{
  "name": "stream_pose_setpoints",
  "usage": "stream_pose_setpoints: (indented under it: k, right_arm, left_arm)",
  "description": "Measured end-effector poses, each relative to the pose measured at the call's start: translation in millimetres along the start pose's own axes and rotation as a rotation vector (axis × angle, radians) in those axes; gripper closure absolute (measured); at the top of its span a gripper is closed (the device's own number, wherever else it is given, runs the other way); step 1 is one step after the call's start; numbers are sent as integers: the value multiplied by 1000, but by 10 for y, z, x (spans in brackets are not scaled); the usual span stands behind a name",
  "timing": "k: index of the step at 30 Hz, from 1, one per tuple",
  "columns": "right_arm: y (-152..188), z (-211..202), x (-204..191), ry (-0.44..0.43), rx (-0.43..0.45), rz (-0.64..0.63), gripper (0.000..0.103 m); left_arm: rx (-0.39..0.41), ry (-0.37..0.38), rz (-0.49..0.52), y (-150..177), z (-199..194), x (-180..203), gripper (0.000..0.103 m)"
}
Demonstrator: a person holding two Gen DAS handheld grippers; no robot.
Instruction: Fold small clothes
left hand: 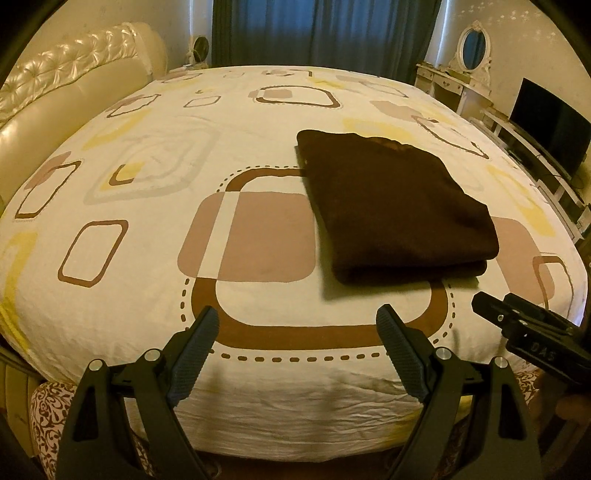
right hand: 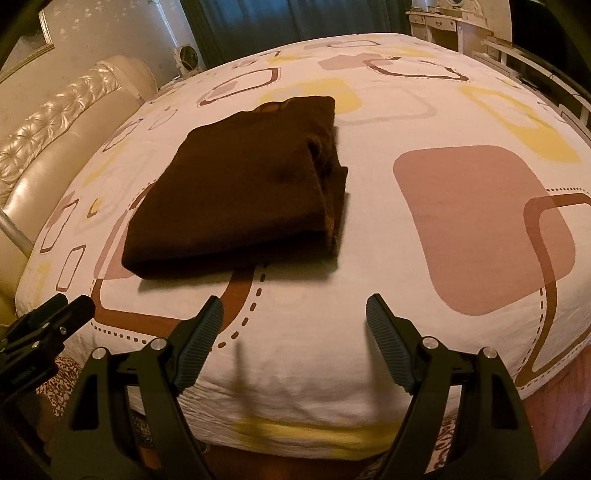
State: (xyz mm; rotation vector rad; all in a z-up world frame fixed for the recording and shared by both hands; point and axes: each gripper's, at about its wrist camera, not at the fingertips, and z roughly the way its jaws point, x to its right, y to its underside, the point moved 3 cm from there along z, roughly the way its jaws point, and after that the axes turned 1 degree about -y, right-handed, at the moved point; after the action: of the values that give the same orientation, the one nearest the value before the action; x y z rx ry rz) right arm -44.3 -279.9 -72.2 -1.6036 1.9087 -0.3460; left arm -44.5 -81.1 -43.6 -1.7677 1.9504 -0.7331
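Observation:
A dark brown garment (left hand: 395,206) lies folded into a thick rectangle on the patterned bedspread (left hand: 184,155). In the right wrist view the same garment (right hand: 240,192) sits left of centre, its layered edges showing on the right side. My left gripper (left hand: 297,317) is open over the near edge of the bed, short of the garment and to its left, nothing between its fingers. My right gripper (right hand: 293,306) is open too, near the bed's front edge, below the garment's right corner and apart from it. Each gripper shows at the side of the other's view: the right gripper (left hand: 517,321) and the left gripper (right hand: 48,317).
The bed fills both views. A padded cream headboard (left hand: 55,96) runs along the left. Dark blue curtains (left hand: 325,29) hang behind the bed. A white dressing table with an oval mirror (left hand: 472,48) and a dark TV screen (left hand: 550,125) stand to the right.

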Motion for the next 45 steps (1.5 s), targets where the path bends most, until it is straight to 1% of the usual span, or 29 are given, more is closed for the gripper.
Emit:
stream_pose_setpoints:
  k: [18,45]
  right_arm:
    - [-3,-25,-31,-10,6,6,23]
    - [33,-1,-86,-13,-2,2,23]
  left_arm:
    - [-9,-7,-1,-13,25,15,17]
    - [1,-6,-8,-48,33,-33,17]
